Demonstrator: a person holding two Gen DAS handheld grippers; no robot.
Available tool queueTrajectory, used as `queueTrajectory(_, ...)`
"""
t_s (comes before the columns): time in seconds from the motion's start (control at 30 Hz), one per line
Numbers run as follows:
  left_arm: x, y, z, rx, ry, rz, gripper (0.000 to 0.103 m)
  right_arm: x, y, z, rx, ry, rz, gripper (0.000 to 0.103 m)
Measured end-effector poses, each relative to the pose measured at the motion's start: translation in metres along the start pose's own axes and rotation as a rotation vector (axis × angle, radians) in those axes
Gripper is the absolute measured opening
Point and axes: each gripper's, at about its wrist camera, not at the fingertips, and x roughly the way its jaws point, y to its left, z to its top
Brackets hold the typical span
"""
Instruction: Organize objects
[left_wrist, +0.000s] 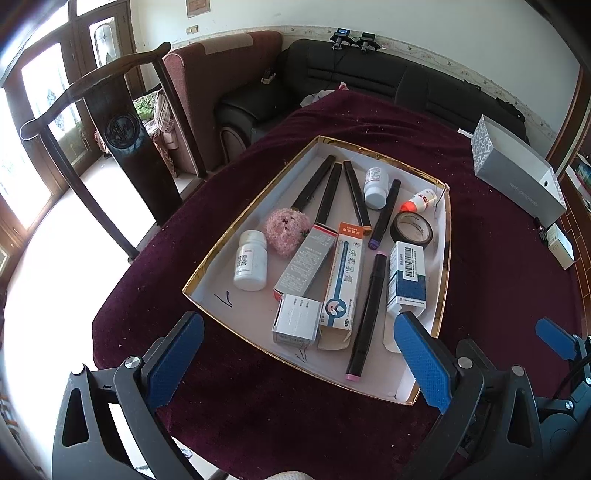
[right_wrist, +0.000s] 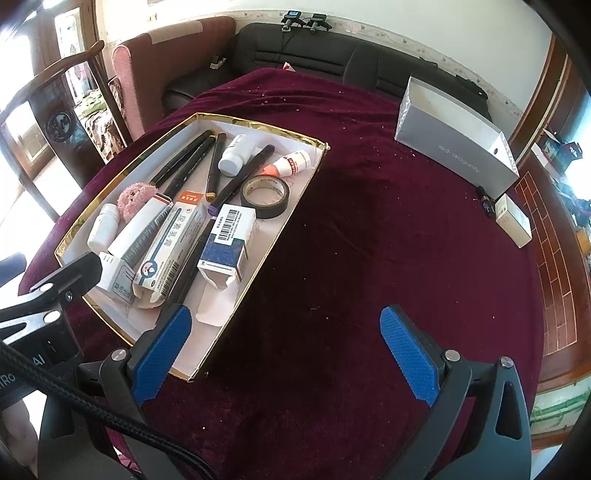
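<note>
Both grippers hang empty, fingers spread wide: the left gripper (left_wrist: 303, 358) over the near edge of the gold-rimmed tray (left_wrist: 446, 236), the right gripper (right_wrist: 288, 354) over bare maroon tablecloth (right_wrist: 388, 229) just right of it. Markers, medicine boxes, white bottles, black tape roll (left_wrist: 413, 228) and pink pompom (left_wrist: 287, 229) lie inside the tray; a grey box (right_wrist: 458, 133) sits far right

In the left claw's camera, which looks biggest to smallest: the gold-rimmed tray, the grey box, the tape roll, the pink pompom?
1. Gold-rimmed tray
2. Grey box, though it sits farther away
3. Pink pompom and black tape roll: too alike to rank.
</note>
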Motion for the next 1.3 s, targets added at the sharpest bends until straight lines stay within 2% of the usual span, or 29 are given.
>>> queueTrajectory(0.93,0.016,-0.01,-0.004,-0.021,0.065,-0.008,0.101,0.008,-0.006,-0.003,-0.015,0.024,0.011,0.103)
queueTrajectory(1.3,0.025,-0.025,-0.003,-0.026,0.105,-0.026,0.101,0.013,-0.024,-0.009,0.014,0.048,0.004,0.103)
